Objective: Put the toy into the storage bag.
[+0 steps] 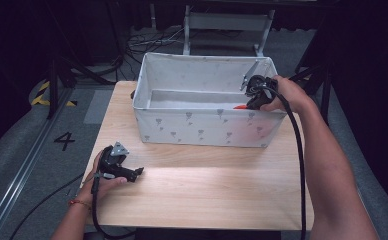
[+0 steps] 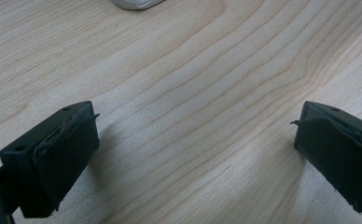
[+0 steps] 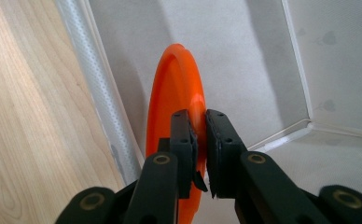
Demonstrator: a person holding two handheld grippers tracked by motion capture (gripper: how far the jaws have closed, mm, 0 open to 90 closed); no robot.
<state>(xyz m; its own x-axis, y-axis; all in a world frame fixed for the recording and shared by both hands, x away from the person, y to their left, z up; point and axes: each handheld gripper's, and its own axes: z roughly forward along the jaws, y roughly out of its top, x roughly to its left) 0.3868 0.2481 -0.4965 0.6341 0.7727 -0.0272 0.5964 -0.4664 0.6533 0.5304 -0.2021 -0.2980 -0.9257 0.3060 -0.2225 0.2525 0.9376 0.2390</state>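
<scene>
An orange plate (image 3: 174, 93) hangs on edge inside the white fabric box (image 1: 202, 127), close to its near wall. My right gripper (image 3: 198, 128) is shut on the plate's rim, with a jaw on each face. From above, that right gripper (image 1: 254, 100) dips into the box's right end, and a sliver of the orange plate (image 1: 240, 106) shows beside it. My left gripper (image 1: 137, 172) rests low over the wooden table (image 1: 207, 190) at the front left. In its own view the left gripper (image 2: 195, 140) stands wide open with only bare wood between the jaws.
The box takes up the back half of the table, its near wall (image 3: 100, 98) right beside the plate. Behind the table are a grey floor with cables (image 1: 147, 42) and a white frame (image 1: 227, 22). A yellow-black stripe (image 1: 42, 92) marks the floor at left.
</scene>
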